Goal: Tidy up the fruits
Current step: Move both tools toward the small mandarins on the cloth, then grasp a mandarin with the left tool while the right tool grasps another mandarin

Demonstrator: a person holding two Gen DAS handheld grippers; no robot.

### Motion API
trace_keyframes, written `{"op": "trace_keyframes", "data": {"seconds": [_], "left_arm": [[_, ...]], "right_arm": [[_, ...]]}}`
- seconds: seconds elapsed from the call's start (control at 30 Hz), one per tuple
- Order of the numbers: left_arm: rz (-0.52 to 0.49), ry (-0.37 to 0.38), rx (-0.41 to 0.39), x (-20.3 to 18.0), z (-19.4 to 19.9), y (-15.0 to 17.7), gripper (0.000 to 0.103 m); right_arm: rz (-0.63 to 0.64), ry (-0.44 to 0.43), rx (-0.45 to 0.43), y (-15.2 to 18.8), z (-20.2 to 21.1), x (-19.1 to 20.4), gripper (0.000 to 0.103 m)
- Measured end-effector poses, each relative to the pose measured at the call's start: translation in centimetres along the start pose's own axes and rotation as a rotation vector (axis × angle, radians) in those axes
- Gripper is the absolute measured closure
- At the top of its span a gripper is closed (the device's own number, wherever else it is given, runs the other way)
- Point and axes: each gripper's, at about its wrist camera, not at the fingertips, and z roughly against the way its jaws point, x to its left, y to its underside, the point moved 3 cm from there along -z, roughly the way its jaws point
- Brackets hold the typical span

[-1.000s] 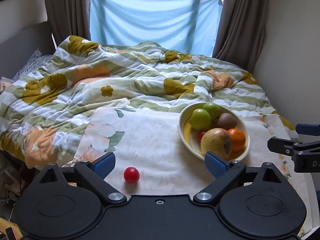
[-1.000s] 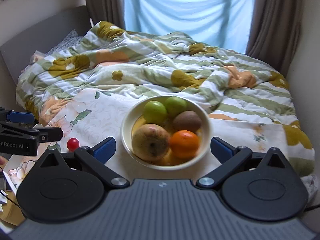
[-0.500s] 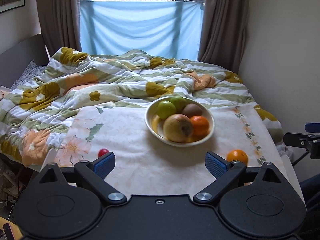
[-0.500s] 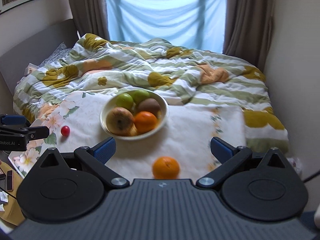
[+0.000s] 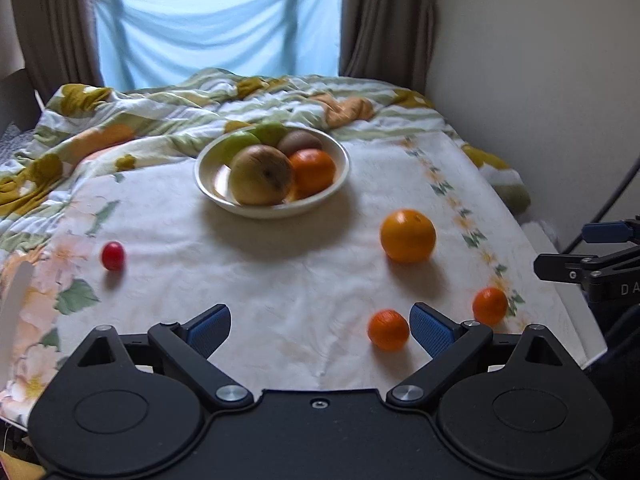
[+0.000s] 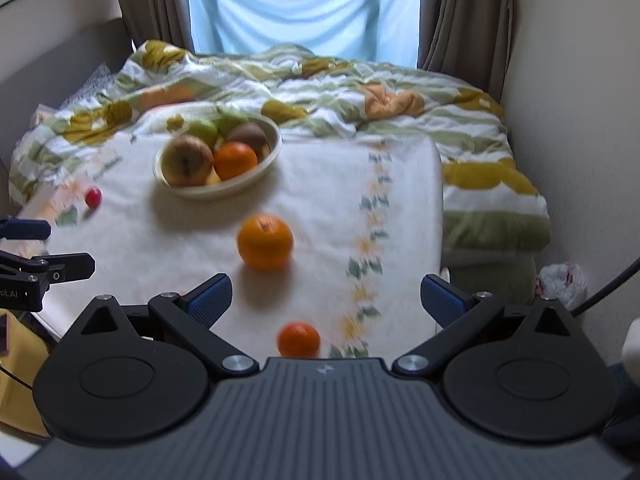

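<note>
Both my left gripper and right gripper hang with jaws spread, empty, above the cloth; a large orange lies near the bowl.

Letters "D A" on right tongs; partial "ot.AI" on left tongs.

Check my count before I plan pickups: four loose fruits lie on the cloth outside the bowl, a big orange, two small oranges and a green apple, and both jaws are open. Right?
One slip: the fourth loose fruit is a small red fruit, not a green apple, as the left wrist view shows. The rest holds: big orange, two small oranges, bowl, both jaws open.
</note>
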Motion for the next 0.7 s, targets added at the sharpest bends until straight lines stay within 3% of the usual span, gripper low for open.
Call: {"op": "trace_keyframes", "data": {"seconds": [0.4,0.53,0.7], "left_arm": [[-0.172,0.041,0.003,-3.4,-5.6,2.3,0.009],[-0.195,0.057,0.017,-4.1,-6.8,2.5,0.020],[-0.216,0.069,0.033,-4.6,-7.6,2.6,0.045]], "right_arm": [[0.005,-0.060,0.047,4.6,-5.3,-0.9,0.000],[0.005,-0.076,0.051,5.2,-6.2,-0.9,0.000],[0.017,-0.094,0.071,5.6,-6.9,-0.8,0.002]]}}
